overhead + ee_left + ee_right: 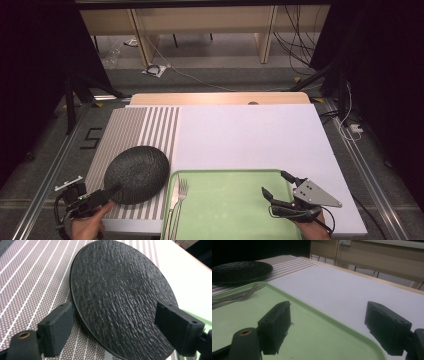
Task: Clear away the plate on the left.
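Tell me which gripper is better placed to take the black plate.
Left. The left gripper is open at the black plate's near rim; the right gripper hovers over the green tray.

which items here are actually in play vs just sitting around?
In play:
- black plate, at the open left tool
- striped mat under it

Sitting around:
- fork and knife on the green tray
- white board
- right tool, open over the tray, holding nothing

fork [182, 192] and knife [173, 200] on green tray [235, 210].
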`<state>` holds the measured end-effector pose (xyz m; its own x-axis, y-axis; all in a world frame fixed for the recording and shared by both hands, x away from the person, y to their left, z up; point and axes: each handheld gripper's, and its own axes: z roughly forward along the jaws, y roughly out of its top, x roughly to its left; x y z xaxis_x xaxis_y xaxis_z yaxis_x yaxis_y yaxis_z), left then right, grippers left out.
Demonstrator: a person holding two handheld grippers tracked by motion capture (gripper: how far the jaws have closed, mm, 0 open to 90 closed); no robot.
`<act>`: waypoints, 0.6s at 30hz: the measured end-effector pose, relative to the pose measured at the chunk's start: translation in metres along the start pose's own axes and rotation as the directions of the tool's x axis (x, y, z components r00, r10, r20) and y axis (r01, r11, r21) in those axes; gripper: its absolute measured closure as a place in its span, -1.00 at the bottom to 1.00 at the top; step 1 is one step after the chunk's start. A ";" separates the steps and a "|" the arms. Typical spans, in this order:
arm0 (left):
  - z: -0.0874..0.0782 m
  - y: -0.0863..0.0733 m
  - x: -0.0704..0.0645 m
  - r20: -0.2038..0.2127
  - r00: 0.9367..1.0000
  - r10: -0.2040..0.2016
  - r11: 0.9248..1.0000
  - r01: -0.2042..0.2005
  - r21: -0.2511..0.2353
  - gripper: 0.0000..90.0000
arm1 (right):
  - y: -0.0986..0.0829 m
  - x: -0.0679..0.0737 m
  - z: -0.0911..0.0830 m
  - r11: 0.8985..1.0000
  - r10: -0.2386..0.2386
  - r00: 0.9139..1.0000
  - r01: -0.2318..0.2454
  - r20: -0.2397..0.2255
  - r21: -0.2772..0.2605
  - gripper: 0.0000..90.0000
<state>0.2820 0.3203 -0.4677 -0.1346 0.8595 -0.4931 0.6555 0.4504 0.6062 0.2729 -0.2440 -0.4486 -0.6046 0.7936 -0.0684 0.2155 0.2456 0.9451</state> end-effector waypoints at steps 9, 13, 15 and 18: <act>0.000 -0.007 0.011 0.055 0.987 -0.149 0.989 0.147 0.029 -0.66 | 0.000 0.000 0.000 1.000 0.004 1.000 -0.004 0.001 -0.002 -0.51; 0.000 -0.009 0.014 0.081 0.974 -0.211 0.977 0.208 0.041 -0.65 | 0.000 0.000 0.000 1.000 -0.003 1.000 0.003 0.002 0.003 -0.51; 0.001 -0.011 0.016 0.104 0.961 -0.257 0.966 0.253 0.052 -0.65 | 0.000 0.000 0.000 1.000 0.003 1.000 -0.003 0.001 0.000 -0.51; 0.002 -0.015 0.018 0.124 0.942 -0.311 0.950 0.305 0.062 -0.62 | 0.000 0.001 0.001 1.000 -0.002 1.000 0.002 0.002 0.002 -0.51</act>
<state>0.2716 0.3285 -0.4866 -0.2382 0.6401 -0.7304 0.6278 0.6754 0.3871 0.2729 -0.2431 -0.4491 -0.6032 0.7944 -0.0711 0.2155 0.2482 0.9444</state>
